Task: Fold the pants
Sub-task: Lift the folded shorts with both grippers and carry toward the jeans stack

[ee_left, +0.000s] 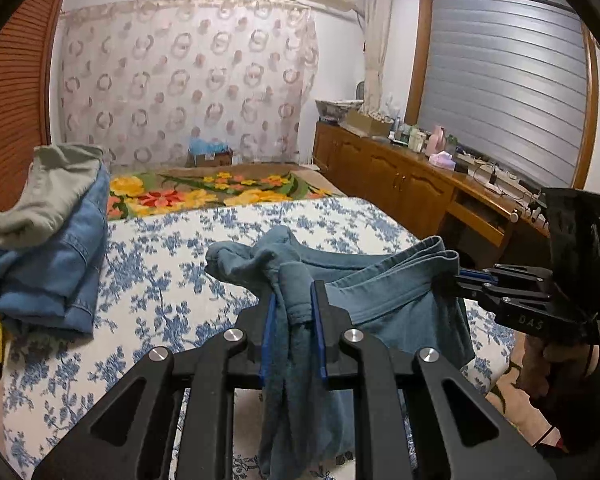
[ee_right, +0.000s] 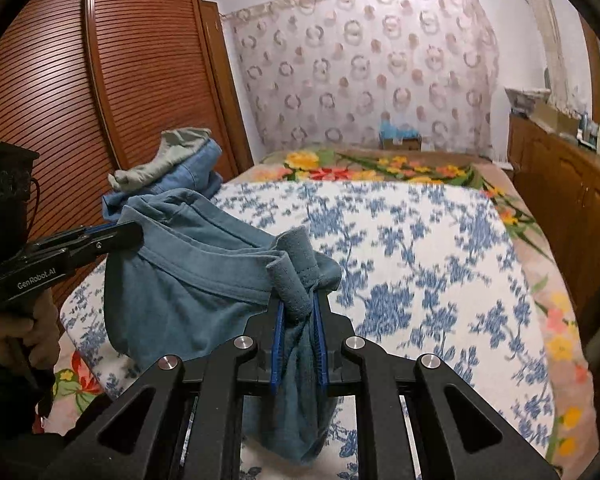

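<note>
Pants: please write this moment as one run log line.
step: lift | left claw: shut on pants | right claw: shut on pants | pants: bunched, held above bed | fold: not yet done

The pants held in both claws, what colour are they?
Teal blue pants, clearest in the right wrist view.

Teal-blue pants (ee_left: 384, 292) — over a white sheet (ee_left: 172, 280) with blue flowers — beside a yellow-and-red floral blanket (ee_left: 204, 190).
</note>
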A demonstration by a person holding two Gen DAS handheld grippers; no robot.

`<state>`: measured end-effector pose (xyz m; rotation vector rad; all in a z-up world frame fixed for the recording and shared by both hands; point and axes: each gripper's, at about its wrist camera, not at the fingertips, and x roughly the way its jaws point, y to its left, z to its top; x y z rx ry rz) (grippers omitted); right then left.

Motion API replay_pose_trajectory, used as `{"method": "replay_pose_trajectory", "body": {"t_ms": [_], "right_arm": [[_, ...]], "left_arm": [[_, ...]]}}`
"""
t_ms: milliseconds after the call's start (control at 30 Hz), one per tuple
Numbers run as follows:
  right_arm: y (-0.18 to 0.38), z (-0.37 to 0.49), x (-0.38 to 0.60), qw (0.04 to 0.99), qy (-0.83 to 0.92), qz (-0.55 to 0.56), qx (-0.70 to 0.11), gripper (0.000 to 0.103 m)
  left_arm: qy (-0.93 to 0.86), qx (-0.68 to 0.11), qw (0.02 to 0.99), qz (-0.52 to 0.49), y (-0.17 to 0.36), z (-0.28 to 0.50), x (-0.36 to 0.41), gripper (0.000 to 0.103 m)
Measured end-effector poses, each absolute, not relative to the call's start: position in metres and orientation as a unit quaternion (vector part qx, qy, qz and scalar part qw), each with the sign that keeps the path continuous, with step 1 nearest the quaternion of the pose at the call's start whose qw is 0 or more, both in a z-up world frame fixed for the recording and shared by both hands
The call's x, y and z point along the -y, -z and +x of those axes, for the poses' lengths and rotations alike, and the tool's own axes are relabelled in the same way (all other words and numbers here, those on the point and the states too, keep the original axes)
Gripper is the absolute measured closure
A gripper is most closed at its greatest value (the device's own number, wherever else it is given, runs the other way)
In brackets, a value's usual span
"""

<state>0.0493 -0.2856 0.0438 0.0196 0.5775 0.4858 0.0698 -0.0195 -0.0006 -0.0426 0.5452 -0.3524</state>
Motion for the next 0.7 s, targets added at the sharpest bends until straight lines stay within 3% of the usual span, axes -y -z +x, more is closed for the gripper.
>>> {"method": "replay_pose_trajectory", "body": {"t_ms": [700], "right_arm": [[-0.092,0.078,0.248,0.936,-0.275,-0.042,-0.215,0.09]], "left_arm": [[0.127,-0.213,0.969,-0.007,-0.049,0.067,-0.016,0.086]]}}
